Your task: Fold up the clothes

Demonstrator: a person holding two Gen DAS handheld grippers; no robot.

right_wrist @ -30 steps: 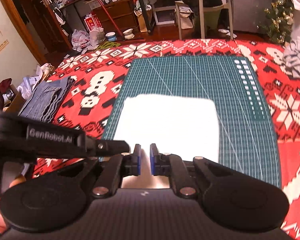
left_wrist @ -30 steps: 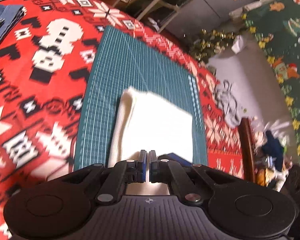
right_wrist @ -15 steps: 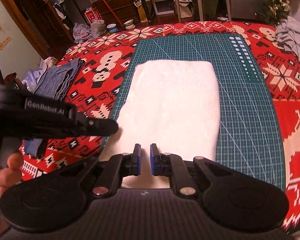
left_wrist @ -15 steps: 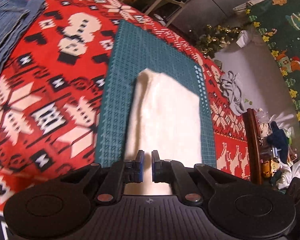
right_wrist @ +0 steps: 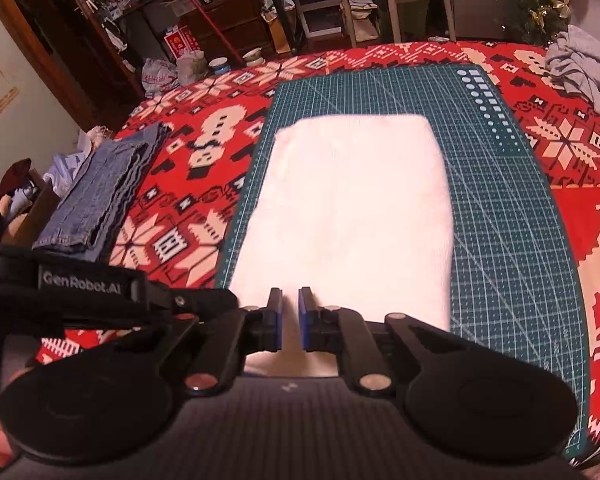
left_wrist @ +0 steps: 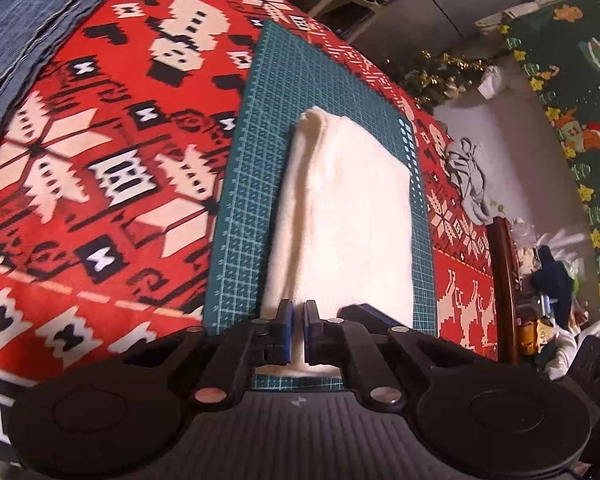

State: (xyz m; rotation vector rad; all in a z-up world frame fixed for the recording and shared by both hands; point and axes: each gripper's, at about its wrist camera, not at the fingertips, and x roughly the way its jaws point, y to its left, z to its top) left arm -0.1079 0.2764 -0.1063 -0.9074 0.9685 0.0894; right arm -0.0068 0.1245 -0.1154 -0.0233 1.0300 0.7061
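White garment lengthwise along mat

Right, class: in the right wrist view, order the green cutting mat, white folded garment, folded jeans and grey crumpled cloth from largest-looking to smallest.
1. Green cutting mat
2. White folded garment
3. Folded jeans
4. Grey crumpled cloth, though the frame edge cuts it off, so its true size is unsure.

A red snowflake-patterned cloth covered my table, and a green cutting mat lay flat on it at twelve o'clock. Past the far edge I saw a tinselled Christmas tree at one o'clock, a white chair at twelve and a cluttered brown dresser at eleven.
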